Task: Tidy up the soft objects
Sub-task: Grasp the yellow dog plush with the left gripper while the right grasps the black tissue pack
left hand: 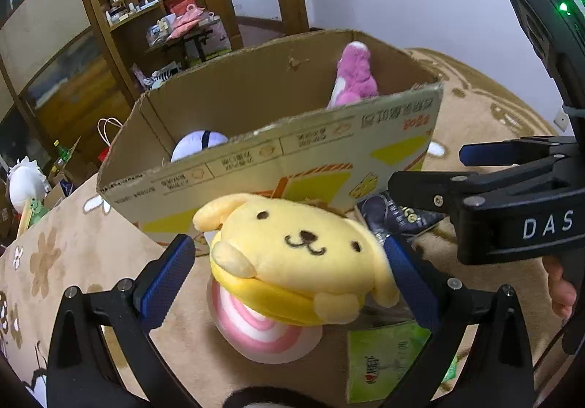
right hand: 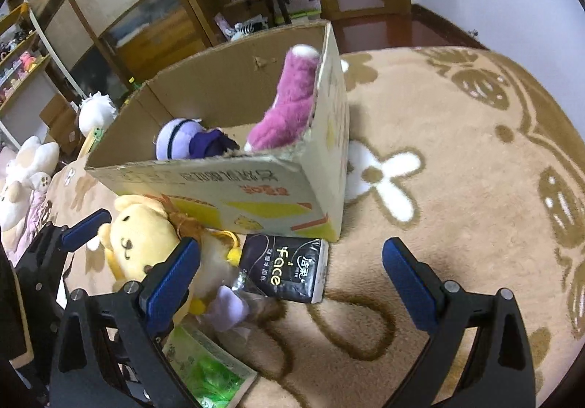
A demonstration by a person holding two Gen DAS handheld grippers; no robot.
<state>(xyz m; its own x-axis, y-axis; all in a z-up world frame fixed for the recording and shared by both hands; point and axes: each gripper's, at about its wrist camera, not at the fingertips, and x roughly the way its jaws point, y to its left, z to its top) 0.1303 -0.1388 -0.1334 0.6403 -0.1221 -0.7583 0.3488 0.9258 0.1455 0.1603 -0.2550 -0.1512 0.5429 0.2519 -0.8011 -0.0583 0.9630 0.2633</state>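
Cardboard box (right hand: pixel 256 184) — open-topped, edges ragged — sits on fuzzy tan carpet (right hand: pixel 457 137), holding a shaggy pink plush (right hand: pixel 289 108) and a round purple-white one (right hand: pixel 175 141). Just before its printed wall, the left gripper (left hand: pixel 292 261) pinches a smooth yellow dog plush (left hand: pixel 292 254) between ribbed blue pads. Beside it, the right gripper (right hand: pixel 289 272) gapes wide — empty — over a glossy black tissue pack (right hand: pixel 285 269).
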